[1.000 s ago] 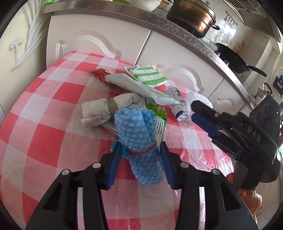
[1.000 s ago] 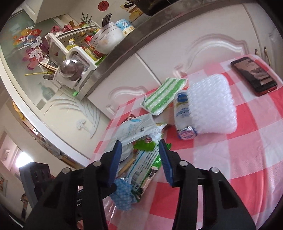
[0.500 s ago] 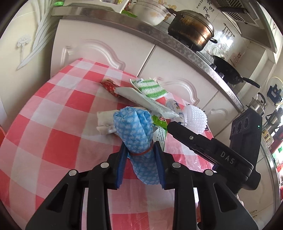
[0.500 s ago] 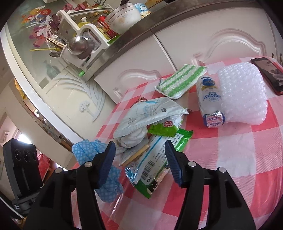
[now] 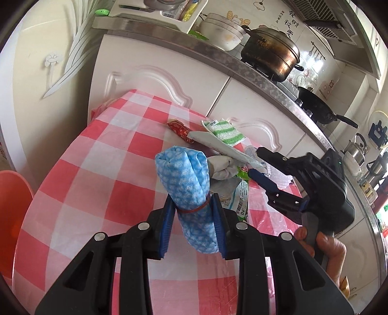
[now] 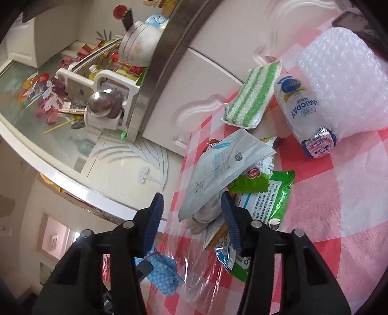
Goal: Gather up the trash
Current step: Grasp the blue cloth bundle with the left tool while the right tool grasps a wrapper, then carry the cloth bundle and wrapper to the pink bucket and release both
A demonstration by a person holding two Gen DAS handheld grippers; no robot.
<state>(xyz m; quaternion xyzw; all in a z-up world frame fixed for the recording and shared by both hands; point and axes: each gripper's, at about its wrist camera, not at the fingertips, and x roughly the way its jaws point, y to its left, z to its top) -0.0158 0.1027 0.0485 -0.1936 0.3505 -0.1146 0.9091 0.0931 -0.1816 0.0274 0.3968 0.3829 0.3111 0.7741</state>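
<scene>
My left gripper point(image 5: 192, 206) is shut on a rolled blue cloth point(image 5: 184, 174) bound with a red rubber band, and holds it above the checked table point(image 5: 97, 169). The cloth also shows low in the right wrist view point(image 6: 162, 271). My right gripper point(image 6: 191, 201) reaches into the trash pile with its jaws closing. The lower end of a white flat pouch point(image 6: 218, 164) and a grey rag point(image 6: 203, 218) lie between its fingers, not pinched. A green wrapper point(image 6: 266, 191) lies just to the right. From the left wrist view, the right gripper point(image 5: 260, 164) sits over the pile.
A green-striped sponge point(image 6: 252, 97), a white drink bottle point(image 6: 300, 114), a bubble-wrap roll point(image 6: 344, 80) and a phone point(image 6: 351, 19) lie further back. A red wrapper point(image 5: 179, 128) lies near the cabinet side. An orange bin point(image 5: 12, 218) stands left of the table. Kitchen cabinets border the far edge.
My left gripper has shut on the blue cloth, lifted it off the pile and drawn it back. My right gripper has rolled and moved in over the white pouch.
</scene>
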